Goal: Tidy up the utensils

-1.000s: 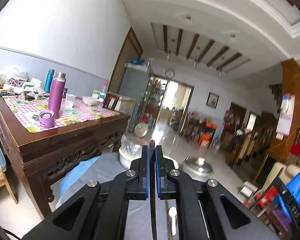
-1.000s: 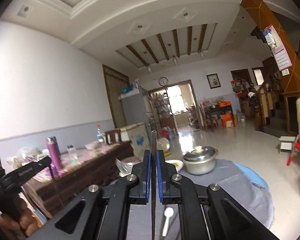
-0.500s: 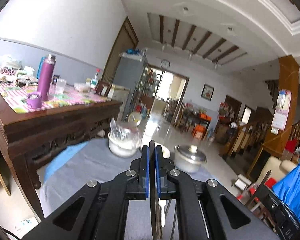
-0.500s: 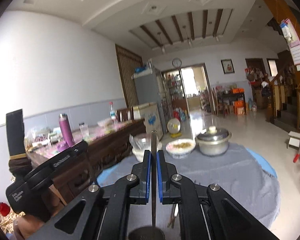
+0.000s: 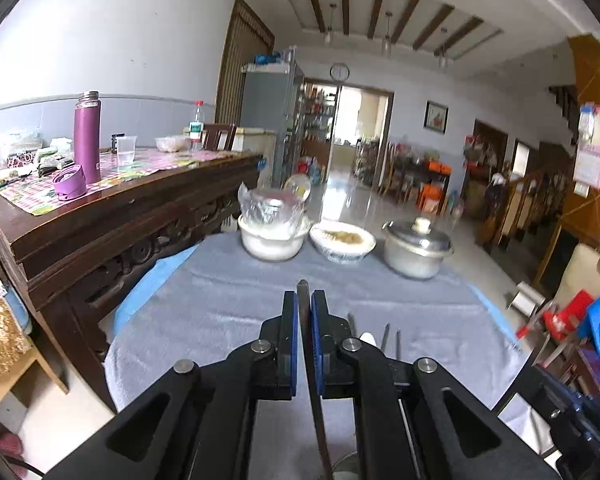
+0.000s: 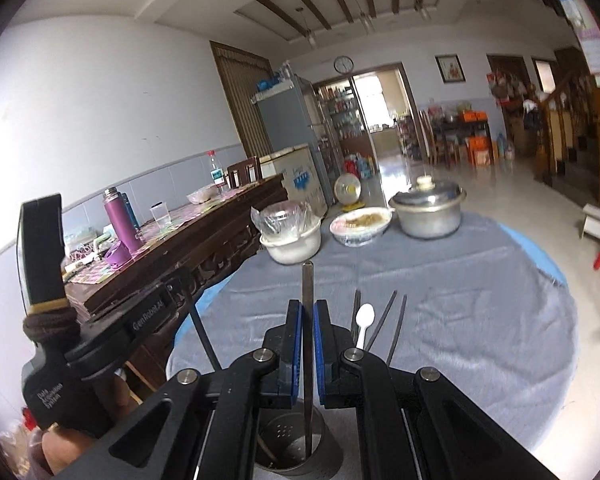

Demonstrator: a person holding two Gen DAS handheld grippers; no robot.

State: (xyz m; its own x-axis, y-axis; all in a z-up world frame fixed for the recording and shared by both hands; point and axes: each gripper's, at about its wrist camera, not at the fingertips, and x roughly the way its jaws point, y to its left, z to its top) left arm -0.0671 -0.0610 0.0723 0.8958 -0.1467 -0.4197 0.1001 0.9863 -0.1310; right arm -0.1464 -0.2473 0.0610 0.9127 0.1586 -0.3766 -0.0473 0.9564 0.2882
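My right gripper (image 6: 308, 316) is shut on a dark chopstick (image 6: 307, 280) whose lower end stands inside a perforated metal utensil holder (image 6: 296, 452) on the grey tablecloth. My left gripper (image 5: 304, 312) is shut on another dark chopstick (image 5: 302, 292); it shows at the left of the right wrist view (image 6: 100, 344), its chopstick slanting toward the holder. A white plastic spoon (image 6: 366, 320) and several dark chopsticks (image 6: 396, 320) lie on the cloth just beyond the right gripper. They also show in the left wrist view (image 5: 392, 340).
At the far side of the round table (image 6: 480, 300) stand a white bowl with a plastic-wrapped dish (image 6: 292, 236), a bowl of food (image 6: 360, 224) and a lidded metal pot (image 6: 428, 208). A dark wooden sideboard (image 5: 112, 224) with a purple flask (image 5: 87, 136) stands left.
Both grippers have tilted downward and lowered toward the table. The right chopstick's lower end now stands in the metal holder. Spoon and loose chopsticks have come into view.
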